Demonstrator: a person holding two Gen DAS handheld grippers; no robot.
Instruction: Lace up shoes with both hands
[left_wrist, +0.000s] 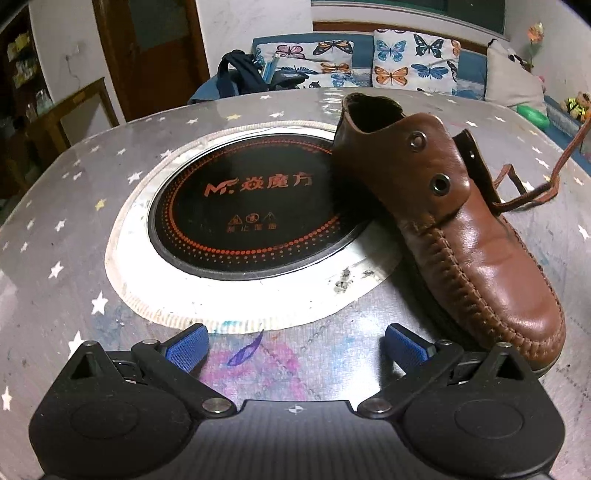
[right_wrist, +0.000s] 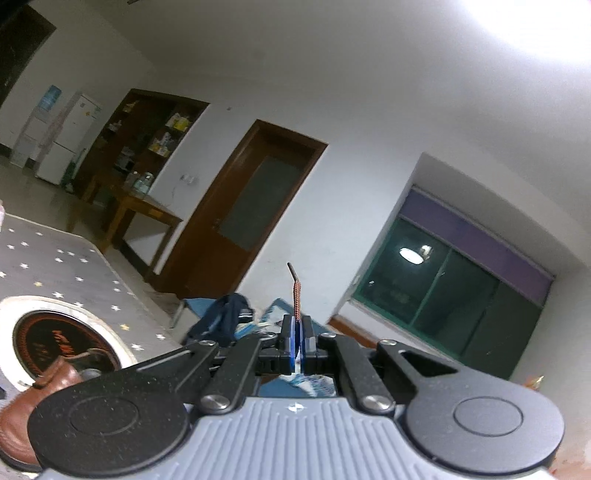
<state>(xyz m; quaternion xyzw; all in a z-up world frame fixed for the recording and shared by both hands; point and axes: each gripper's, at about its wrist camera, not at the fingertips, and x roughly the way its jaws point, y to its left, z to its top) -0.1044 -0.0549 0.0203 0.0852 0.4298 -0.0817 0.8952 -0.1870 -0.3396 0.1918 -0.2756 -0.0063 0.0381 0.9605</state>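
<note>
A brown leather shoe (left_wrist: 461, 229) lies on the star-patterned table (left_wrist: 66, 229), toe toward the camera, with two empty metal eyelets (left_wrist: 441, 183) on its near flap. Its brown lace (left_wrist: 546, 184) loops out on the far side and rises toward the upper right. My left gripper (left_wrist: 295, 345) hovers open just in front of the toe, with nothing between its blue pads. In the right wrist view my right gripper (right_wrist: 297, 332) is shut on the lace end (right_wrist: 295, 291), whose dark tip sticks up past the pads. The shoe (right_wrist: 40, 391) shows at the lower left there.
A round black induction cooktop (left_wrist: 255, 206) with red markings is set into the table beside the shoe's heel. Behind the table stands a sofa with butterfly cushions (left_wrist: 413, 61) and a dark bag (left_wrist: 243, 74). A wooden door (right_wrist: 251, 214) and a window (right_wrist: 454, 291) are on the far wall.
</note>
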